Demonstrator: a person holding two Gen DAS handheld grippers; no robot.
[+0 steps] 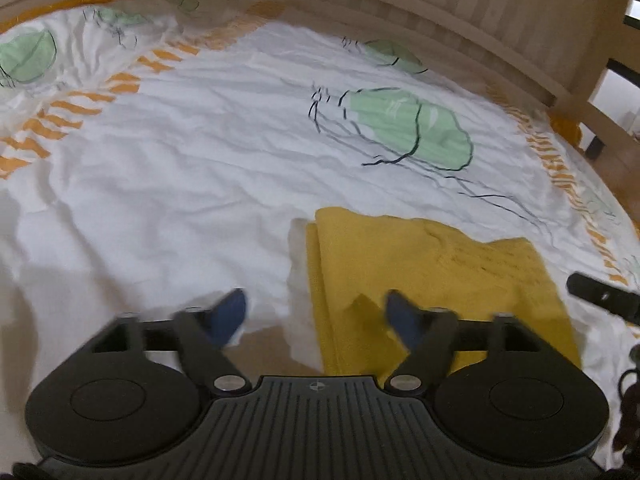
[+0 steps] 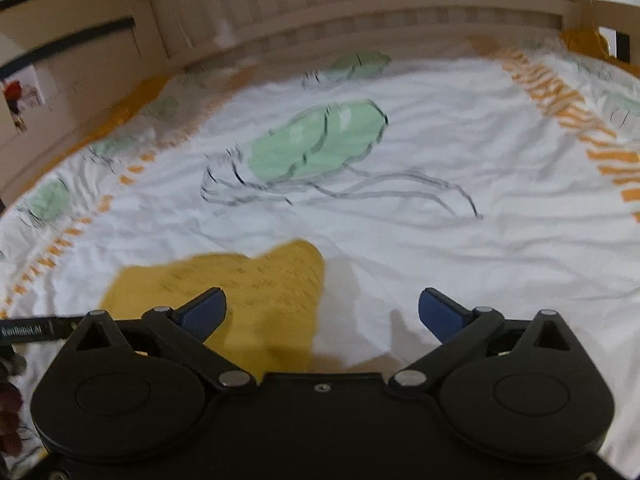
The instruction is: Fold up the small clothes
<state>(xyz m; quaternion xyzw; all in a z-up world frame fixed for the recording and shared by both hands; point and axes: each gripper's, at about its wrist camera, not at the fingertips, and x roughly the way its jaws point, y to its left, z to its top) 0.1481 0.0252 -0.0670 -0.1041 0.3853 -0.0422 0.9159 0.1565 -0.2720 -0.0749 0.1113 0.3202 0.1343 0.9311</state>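
So we've got the yellow garment lying on the bed's white duvet, already doubled over by the look of the layered edge on its left side, with something white peeking out just beside that edge (could be a second piece of clothing or just a duvet bump, we can't tell). Everything here is easiest to place off the garment: our left gripper hovers right over its near left edge, jaws spread wide and holding nothing, one blue finger over the bare duvet and the other over the yellow cloth. Our right gripper is over the garment's opposite side, also wide open and empty, straddling that edge the same way. We figure both are lined up like that so each can pinch a side for the next fold. Beyond the garment there's a green leaf print on the duvet, and further back the wooden slatted bed rail. Both views are a bit blurry, so how flat the cloth really lies is a guess.
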